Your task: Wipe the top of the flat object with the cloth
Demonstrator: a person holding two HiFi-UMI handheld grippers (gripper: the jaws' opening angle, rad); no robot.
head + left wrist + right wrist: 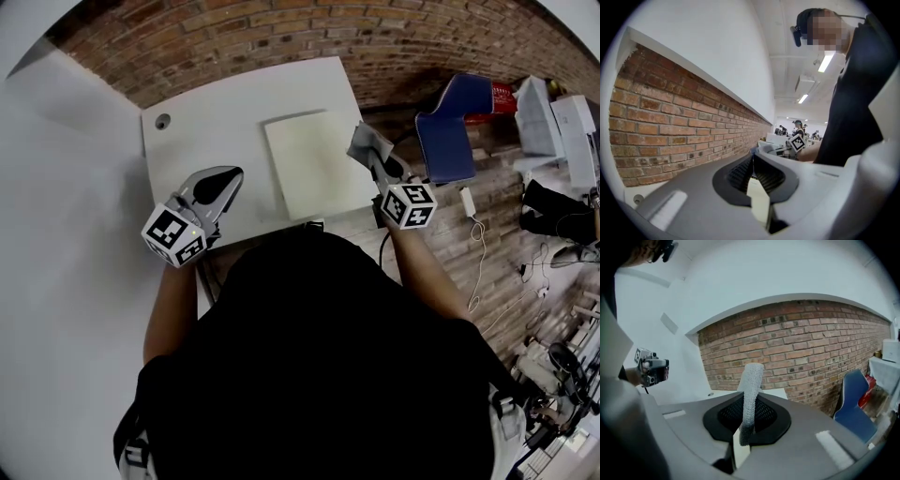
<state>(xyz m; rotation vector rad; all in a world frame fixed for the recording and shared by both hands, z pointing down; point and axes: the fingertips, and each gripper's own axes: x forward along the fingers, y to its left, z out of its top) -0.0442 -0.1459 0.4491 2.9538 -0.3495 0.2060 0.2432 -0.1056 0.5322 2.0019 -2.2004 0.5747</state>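
Right tongs (749,414) are clamped on a grey cloth (751,380), which stands up between the jaws as a narrow strip. Left tongs (753,164) are closed jaw to jaw, with nothing held.

In the head view, the right tongs (373,159) are placed at the right edge of the flat cream board (317,164), right of frame centre. The cloth (364,142) is at or just over that edge, and contact with the board cannot be confirmed. The left tongs (221,184) are held over the near left part of the white table (216,117), apart from the board. The board lies flat on the table, in the upper middle of the frame.

The wiping stroke is judged not yet begun, with the cloth gripped and brought to the board. For the next move, the right tongs would need to be tipped down until the cloth lies on the board, then drawn across its top.

Only the head view shows the board and both tongs relative to it. Only the right gripper view confirms the clamp on the cloth. It shows a brick wall (811,343) ahead, but the board is not made out there. Only the left gripper view confirms the empty, closed jaws.
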